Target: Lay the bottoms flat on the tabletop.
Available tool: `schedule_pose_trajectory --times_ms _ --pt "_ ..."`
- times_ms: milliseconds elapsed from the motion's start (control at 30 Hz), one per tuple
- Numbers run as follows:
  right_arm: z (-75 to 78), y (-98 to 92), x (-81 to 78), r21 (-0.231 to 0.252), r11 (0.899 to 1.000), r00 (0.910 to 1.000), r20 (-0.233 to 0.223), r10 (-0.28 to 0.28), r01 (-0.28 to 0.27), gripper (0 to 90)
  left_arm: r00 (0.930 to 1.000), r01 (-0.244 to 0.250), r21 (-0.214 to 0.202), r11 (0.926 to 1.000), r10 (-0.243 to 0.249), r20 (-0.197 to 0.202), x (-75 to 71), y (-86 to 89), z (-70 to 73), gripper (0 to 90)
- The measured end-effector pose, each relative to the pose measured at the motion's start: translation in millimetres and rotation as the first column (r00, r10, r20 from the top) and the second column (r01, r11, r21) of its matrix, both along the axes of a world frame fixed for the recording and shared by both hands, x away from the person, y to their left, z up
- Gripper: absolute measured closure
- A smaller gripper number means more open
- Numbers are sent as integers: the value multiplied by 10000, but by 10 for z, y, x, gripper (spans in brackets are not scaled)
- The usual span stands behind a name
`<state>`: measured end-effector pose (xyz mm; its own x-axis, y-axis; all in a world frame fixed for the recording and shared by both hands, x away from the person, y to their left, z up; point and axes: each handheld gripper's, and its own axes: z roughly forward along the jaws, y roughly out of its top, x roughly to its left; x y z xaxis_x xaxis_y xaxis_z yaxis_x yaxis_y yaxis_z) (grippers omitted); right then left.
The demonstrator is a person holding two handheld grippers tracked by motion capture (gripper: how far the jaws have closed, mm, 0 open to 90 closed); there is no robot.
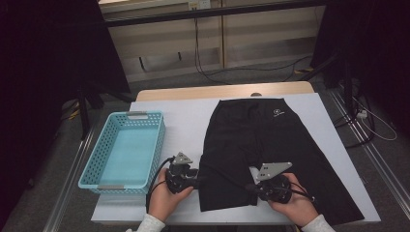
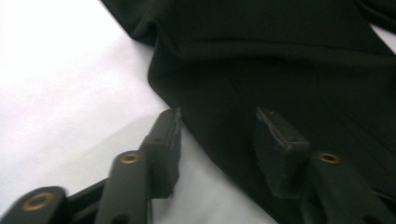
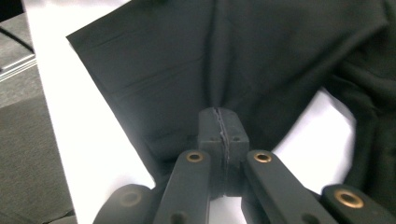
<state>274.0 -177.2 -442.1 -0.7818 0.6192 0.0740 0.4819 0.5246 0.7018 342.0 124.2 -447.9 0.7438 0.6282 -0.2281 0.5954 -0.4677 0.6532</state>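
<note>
A pair of black shorts (image 1: 270, 140) lies flat on the white table cover (image 1: 183, 116), waistband at the far side. My left gripper (image 1: 198, 180) is at the outer edge of the left leg near its hem. In the left gripper view its jaws stand apart (image 2: 219, 135) with the edge of the shorts (image 2: 280, 60) lying between them, and the pads are not pressing on it. My right gripper (image 1: 251, 186) is at the same leg's inner edge. There its jaws are shut (image 3: 218, 112) on a pinch of the shorts (image 3: 187, 56), and the cloth puckers at the tips.
A light blue plastic basket (image 1: 157, 145) with nothing in it stands on the table to the left of the shorts, close to my left hand. The table's near edge runs just under both hands. Cables lie on the floor behind the table.
</note>
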Motion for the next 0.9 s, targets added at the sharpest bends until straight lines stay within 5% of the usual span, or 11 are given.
schedule_pose_trajectory --times_ms 67,167,267,367,467,600,667,900 --pt "-29 -28 -9 -168 9998 9999 -53 -132 131 881 10000 56 73 10000 -57 80 -35 -20 0 592" --pt "-29 -66 -15 9 9978 9977 171 -659 659 665 9999 142 249 9996 -144 73 -56 -35 8 645" --pt "10 -122 5 370 9942 9940 371 -1026 1012 574 9996 81 449 9990 -93 263 -73 -48 6 694" --pt "14 -122 7 511 9955 9957 421 -825 803 527 9997 93 610 9981 -105 200 -62 -51 14 777" --pt "-25 -71 25 314 9973 9971 332 -680 670 492 9994 147 297 9995 -138 -306 -26 -38 6 872" --pt "-55 -43 42 231 9985 9984 259 -493 487 497 9992 243 484 9985 -228 -321 -24 -54 30 886" --pt "-31 -52 23 276 9995 9991 414 -135 124 609 9983 186 343 9992 -166 -560 -17 -28 44 888" --pt "-59 127 -41 262 9957 9957 284 884 -892 461 9968 -37 -33 10000 34 -804 -36 94 117 888"
